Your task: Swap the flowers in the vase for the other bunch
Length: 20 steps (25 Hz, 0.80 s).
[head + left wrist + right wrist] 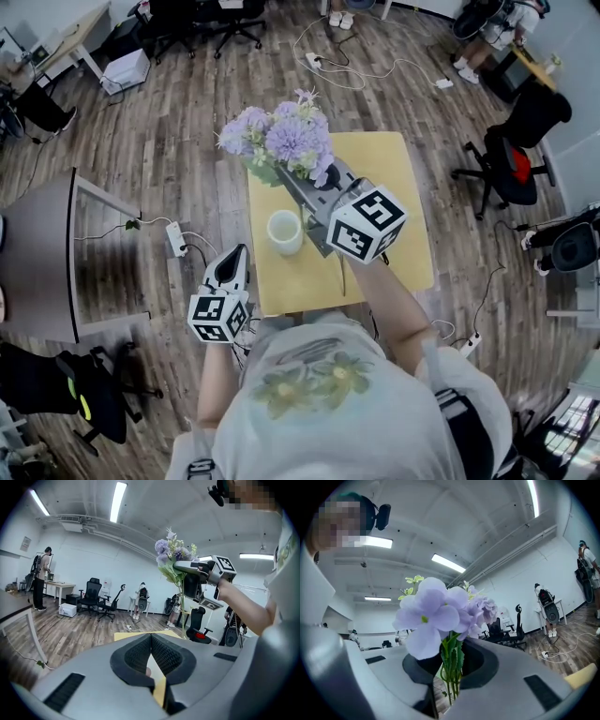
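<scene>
My right gripper [302, 187] is shut on the green stems [451, 677] of a bunch of purple flowers [281, 141]. It holds the bunch level in the air above the back left part of the yellow table [394, 187]. In the left gripper view the flowers [174, 550] stand up from the right gripper [183, 566] and a long stem hangs below it. A white vase [284, 231] stands on the table just under and left of that gripper, and nothing shows in its mouth. My left gripper [238, 253] hovers off the table's left edge, its jaws [151, 639] shut on nothing.
A grey desk [56, 253] stands to the left, with a power strip [176, 239] and cables on the wooden floor between it and the table. Office chairs [511, 159] stand at the right and far back. People stand at desks [43, 576] in the distance.
</scene>
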Each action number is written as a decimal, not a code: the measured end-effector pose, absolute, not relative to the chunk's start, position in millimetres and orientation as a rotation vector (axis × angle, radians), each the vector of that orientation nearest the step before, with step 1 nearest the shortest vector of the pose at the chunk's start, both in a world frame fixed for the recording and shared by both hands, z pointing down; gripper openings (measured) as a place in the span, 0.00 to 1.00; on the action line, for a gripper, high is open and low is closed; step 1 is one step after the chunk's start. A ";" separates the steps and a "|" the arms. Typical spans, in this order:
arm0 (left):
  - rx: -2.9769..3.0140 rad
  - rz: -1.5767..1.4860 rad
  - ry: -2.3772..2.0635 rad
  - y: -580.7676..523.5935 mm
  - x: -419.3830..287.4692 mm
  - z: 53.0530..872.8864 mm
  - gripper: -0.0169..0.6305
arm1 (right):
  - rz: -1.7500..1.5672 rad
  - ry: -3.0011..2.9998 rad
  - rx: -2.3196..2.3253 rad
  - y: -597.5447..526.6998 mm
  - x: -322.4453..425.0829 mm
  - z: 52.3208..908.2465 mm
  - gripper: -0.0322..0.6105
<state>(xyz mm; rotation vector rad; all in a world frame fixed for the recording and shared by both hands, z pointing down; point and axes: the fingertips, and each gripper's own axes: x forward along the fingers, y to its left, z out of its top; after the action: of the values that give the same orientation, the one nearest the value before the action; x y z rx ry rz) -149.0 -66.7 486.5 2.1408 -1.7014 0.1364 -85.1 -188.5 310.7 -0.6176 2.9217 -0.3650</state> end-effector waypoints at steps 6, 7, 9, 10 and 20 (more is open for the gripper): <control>2.123 0.137 -1.722 -64.6 -146.4 485.7 0.05 | -0.343 2.922 -0.560 -187.7 -92.6 311.7 0.18; 2.120 0.138 -1.725 -64.2 -146.5 485.7 0.05 | -0.346 2.915 -0.547 -187.6 -93.1 312.6 0.18; 2.111 0.139 -1.734 -62.8 -148.1 485.8 0.05 | -0.354 2.905 -0.524 -187.0 -95.1 315.0 0.18; 2.106 0.139 -1.739 -61.9 -149.4 485.7 0.05 | -0.359 2.908 -0.516 -186.5 -96.7 317.1 0.18; 2.075 0.138 -1.763 -60.2 -157.8 488.4 0.05 | -0.414 2.980 -0.482 -182.9 -107.3 346.2 0.18</control>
<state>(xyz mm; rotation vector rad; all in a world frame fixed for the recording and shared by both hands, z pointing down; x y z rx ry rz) -157.8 -60.2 488.4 2.0747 -1.7634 0.1377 -107.3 -182.9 346.2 -0.4821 2.9797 -0.4144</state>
